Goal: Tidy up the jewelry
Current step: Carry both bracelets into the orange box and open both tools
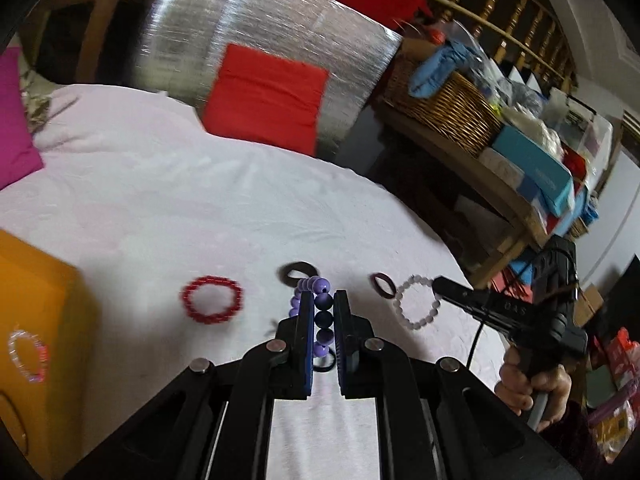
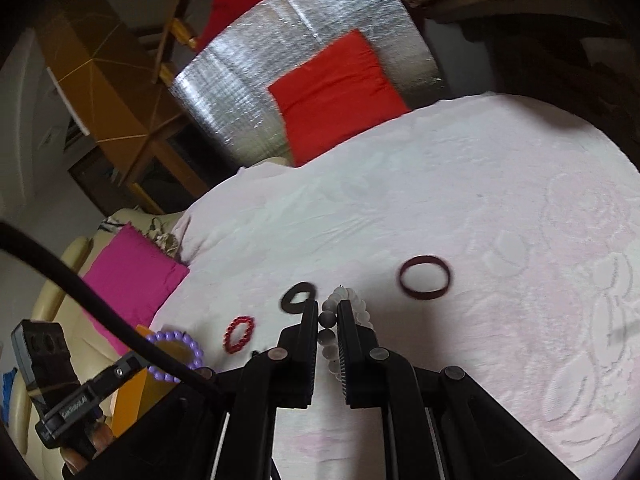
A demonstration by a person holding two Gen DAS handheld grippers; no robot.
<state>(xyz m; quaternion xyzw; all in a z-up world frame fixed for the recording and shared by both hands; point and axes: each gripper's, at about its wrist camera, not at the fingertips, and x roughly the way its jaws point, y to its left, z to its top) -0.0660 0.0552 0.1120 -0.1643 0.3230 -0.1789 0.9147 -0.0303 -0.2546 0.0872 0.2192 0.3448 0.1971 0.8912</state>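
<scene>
My left gripper (image 1: 323,297) is shut on a purple bead bracelet (image 1: 316,285), lifted above the white cloth (image 1: 200,208). My right gripper (image 2: 328,305) is shut on a white bead bracelet (image 2: 329,322), also off the cloth. In the left wrist view the right gripper (image 1: 440,283) holds the white bracelet (image 1: 416,303) at the right. The right wrist view has the purple bracelet (image 2: 178,354) hanging from the left gripper (image 2: 136,362). On the cloth lie a red bead bracelet (image 1: 212,299), a black ring (image 1: 298,271) and a maroon bangle (image 2: 425,278).
An orange box (image 1: 40,304) at the left edge carries a clear pink bracelet (image 1: 28,356). A black hair tie (image 1: 325,365) lies under my left fingers. Behind the cloth stand a red cushion (image 1: 268,92), a silver panel (image 1: 256,20), a magenta cushion (image 2: 132,276) and a cluttered shelf with a wicker basket (image 1: 448,104).
</scene>
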